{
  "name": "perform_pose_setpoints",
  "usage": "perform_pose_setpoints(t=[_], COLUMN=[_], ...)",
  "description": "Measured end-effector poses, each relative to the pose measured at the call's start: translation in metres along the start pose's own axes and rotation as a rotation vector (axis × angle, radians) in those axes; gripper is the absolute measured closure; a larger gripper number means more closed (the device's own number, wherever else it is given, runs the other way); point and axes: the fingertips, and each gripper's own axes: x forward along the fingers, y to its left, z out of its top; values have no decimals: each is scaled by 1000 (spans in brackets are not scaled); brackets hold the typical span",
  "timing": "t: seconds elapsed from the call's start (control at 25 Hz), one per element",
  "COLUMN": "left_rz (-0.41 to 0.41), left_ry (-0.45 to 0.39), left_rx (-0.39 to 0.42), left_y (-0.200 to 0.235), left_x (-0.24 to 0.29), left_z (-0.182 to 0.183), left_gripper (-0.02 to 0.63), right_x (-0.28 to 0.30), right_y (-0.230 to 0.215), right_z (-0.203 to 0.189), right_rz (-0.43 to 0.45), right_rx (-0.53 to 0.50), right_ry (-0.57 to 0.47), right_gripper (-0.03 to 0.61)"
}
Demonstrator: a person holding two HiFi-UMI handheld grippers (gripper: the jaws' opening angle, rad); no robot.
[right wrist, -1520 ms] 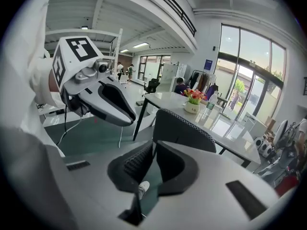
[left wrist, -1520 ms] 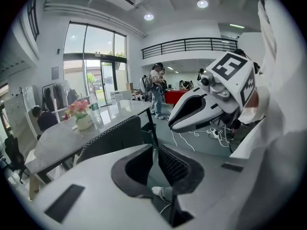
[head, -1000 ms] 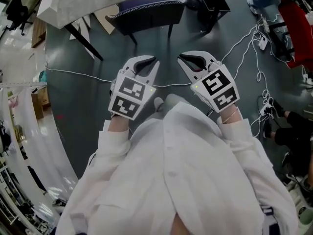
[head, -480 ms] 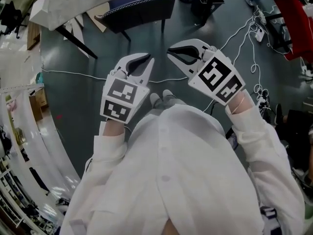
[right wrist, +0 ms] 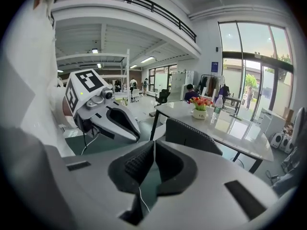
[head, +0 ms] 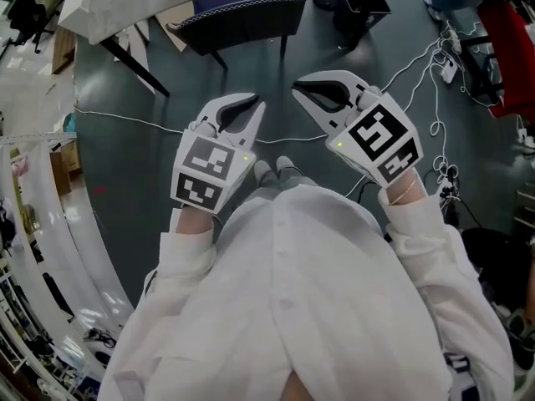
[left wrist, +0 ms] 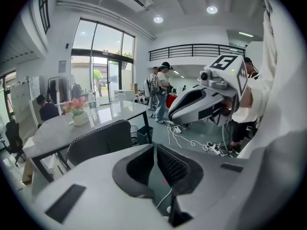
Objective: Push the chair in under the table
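A dark chair (head: 242,11) with a stitched back stands on the grey floor, its seat tucked under the white marble table (head: 125,2). My left gripper (head: 255,104) and right gripper (head: 299,87) hang side by side in the air in front of me, short of the chair and not touching it. Both are shut with nothing between the pads. In the left gripper view the chair (left wrist: 103,140) sits beyond the closed jaws (left wrist: 154,148), with the right gripper (left wrist: 201,102) alongside. In the right gripper view the chair (right wrist: 192,135) and table (right wrist: 225,128) lie past the closed jaws (right wrist: 153,145).
A thin white cable (head: 125,119) crosses the floor in front of me. More cables and power strips (head: 439,65) lie at the right. A black bin (head: 359,2) stands beside the chair. A vase of flowers (right wrist: 200,107) stands on the table. People (left wrist: 160,87) stand farther back.
Both grippers have lifted a little; the right one now sits slightly higher in the head view. The chair has not moved.
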Motion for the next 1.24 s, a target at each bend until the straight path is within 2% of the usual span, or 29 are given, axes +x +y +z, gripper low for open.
perform_pose_setpoints(t=[0.24,0.48,0.6,0.76,0.92,1.08,1.24], left_rz=[36,56,67,72,74,71,50], left_ry=[29,10,7,-15,-16,-15,-12], left_rx=[31,6,7,-35,-37,-42,-35], left_y=[2,2,0,0,0,-2,-7], left_x=[-5,-14,-16,-20,-22,-24,-25], left_z=[-7,-6,-7,-6,-5,-3,-3], left_gripper=[583,583,586,589,589,589,589], right_x=[-5,-7,-3,5,8,6,1], right_y=[-2,0,8,18,23,16,5], right_z=[7,3,4,1,0,-6,-3], right_rz=[-50,-96,-92,-65,-72,-108,-138], right_rx=[-4,45,67,105,130,125,167], right_ry=[-41,-74,-87,-96,-103,-80,-91], right_gripper=[541,541,541,541,541,541,541])
